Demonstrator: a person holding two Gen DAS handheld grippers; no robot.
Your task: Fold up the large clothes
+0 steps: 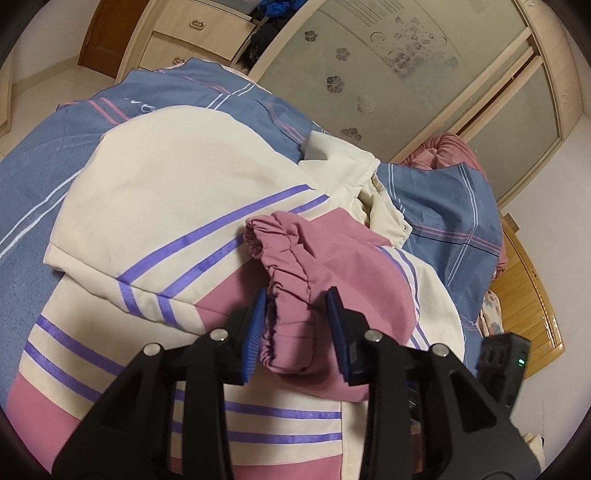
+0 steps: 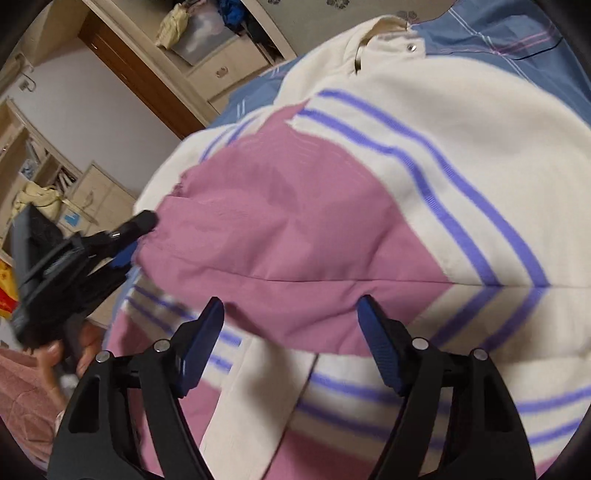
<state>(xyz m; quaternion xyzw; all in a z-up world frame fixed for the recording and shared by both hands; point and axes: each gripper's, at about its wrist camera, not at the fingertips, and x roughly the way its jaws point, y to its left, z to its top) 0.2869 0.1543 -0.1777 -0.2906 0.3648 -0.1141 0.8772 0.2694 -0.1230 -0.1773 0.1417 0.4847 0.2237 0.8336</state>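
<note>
A cream and pink jacket (image 1: 166, 192) with purple stripes lies spread on the bed. Its pink sleeve is folded across the body, and the gathered elastic cuff (image 1: 291, 321) sits between the blue pads of my left gripper (image 1: 295, 295), which is shut on it. In the right wrist view the same jacket (image 2: 424, 147) fills the frame, and the left gripper (image 2: 133, 240) shows at the left, at the end of the pink sleeve (image 2: 277, 229). My right gripper (image 2: 291, 306) hovers open over the sleeve's near edge with nothing pinched between its fingers.
A blue plaid bedspread (image 1: 33, 192) lies under the jacket. A pink blanket (image 1: 450, 147) is bunched at the far right by the wooden headboard (image 1: 524, 295). Frosted wardrobe doors (image 1: 388, 74) and drawers (image 1: 184, 33) stand behind. A hand (image 2: 55, 354) holds the left gripper's handle.
</note>
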